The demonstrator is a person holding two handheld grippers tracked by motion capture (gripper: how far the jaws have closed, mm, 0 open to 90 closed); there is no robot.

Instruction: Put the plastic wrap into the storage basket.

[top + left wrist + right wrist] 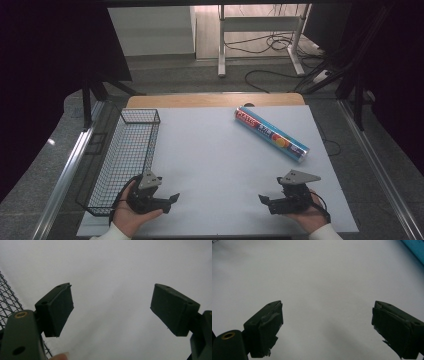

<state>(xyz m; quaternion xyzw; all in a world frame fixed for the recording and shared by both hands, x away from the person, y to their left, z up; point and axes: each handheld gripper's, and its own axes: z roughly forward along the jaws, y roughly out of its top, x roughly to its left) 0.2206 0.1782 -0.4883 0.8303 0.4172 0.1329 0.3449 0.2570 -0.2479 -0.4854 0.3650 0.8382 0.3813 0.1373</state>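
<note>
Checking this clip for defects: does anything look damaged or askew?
The right gripper has ragged, peeling pads; the left gripper has cleaner pads. The tube lies diagonally beyond it; the wire basket sits upright, empty.

The high view looks forward and down from above the near edge of the pale grey rectangular table (220, 150), taking in its whole top and the floor beyond. The left gripper view sits low and close over the same pale surface, with the black wire-mesh basket (7, 300) at its left edge. The right gripper view, equally low, catches the blue printed cylindrical tube (415, 248) at its upper right corner
</note>
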